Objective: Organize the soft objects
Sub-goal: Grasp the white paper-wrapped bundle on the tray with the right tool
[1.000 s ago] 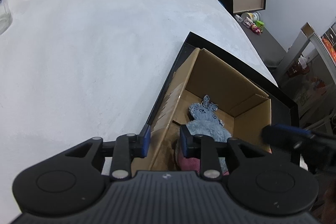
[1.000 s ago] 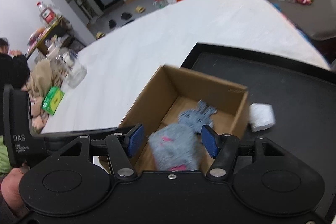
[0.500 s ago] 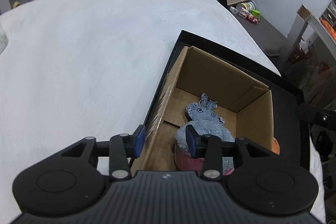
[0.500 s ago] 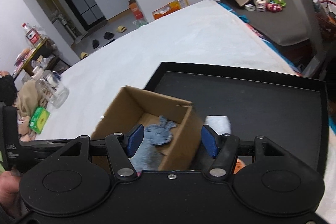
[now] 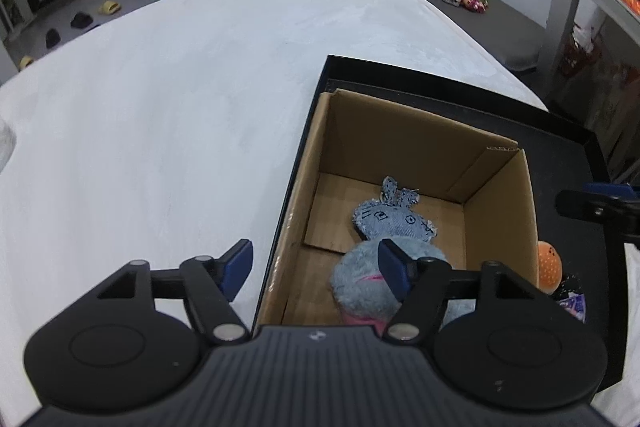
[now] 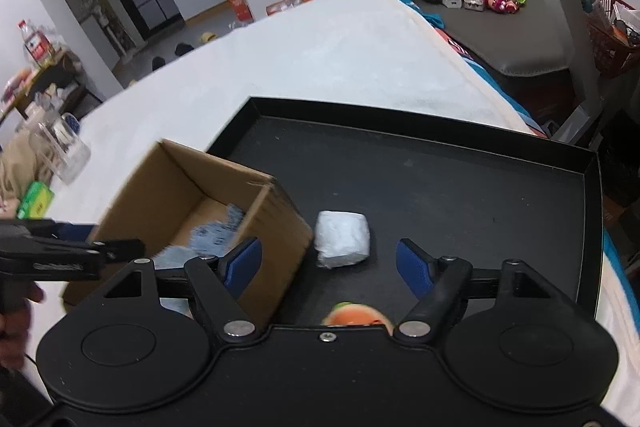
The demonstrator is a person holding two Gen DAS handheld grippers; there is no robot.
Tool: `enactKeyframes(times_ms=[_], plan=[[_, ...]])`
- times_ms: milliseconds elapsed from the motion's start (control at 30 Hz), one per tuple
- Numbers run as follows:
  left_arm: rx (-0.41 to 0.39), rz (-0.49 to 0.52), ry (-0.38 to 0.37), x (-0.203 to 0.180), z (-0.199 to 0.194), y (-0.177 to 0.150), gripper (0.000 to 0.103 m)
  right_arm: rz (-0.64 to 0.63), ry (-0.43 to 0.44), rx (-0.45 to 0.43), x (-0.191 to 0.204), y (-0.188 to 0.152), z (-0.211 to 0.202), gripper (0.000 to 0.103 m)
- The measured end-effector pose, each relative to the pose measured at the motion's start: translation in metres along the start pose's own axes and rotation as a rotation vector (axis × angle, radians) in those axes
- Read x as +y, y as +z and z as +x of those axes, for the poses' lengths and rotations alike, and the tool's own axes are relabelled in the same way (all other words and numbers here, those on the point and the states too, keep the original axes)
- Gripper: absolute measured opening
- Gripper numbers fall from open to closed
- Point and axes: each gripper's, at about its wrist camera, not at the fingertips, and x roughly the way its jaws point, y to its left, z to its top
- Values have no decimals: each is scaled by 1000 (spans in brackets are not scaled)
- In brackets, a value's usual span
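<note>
The left gripper (image 5: 316,267), jaws just widened and empty, straddles the open brown cardboard box's (image 5: 500,211) near wall above a fluffy grey plush toy (image 5: 360,287). The right gripper (image 6: 330,263), likewise spread, hovers over the black tray (image 6: 460,187) on a white-covered table (image 5: 180,107).

A cardboard box (image 5: 420,163) stood in the left part of a tray (image 6: 440,155) on a cloth-covered table (image 5: 180,107). Inside the box, a denim rabbit toy (image 5: 394,219) lay behind a plush toy (image 5: 360,283). On the tray, right of the box, lay a wrapped bundle (image 6: 342,239), with a ball (image 6: 354,315) nearer the camera.
</note>
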Motion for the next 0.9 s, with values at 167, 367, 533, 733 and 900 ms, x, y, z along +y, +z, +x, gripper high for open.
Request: enactKeyframes(times_ms=[167, 367, 533, 733, 900], plan=[[30, 45, 21, -10, 10, 0, 68, -45, -5, 26, -7, 0, 18, 74], [43, 77, 37, -17, 14, 2, 68, -86, 26, 55, -9, -1, 38, 73], [48, 106, 65, -23, 18, 5, 68, -102, 31, 69, -11, 1, 54, 68], [45, 138, 92, -29, 20, 3, 68, -105, 40, 102, -13, -1, 69, 39], [47, 134, 92, -31, 19, 4, 68, -60, 18, 83, -14, -6, 58, 38]])
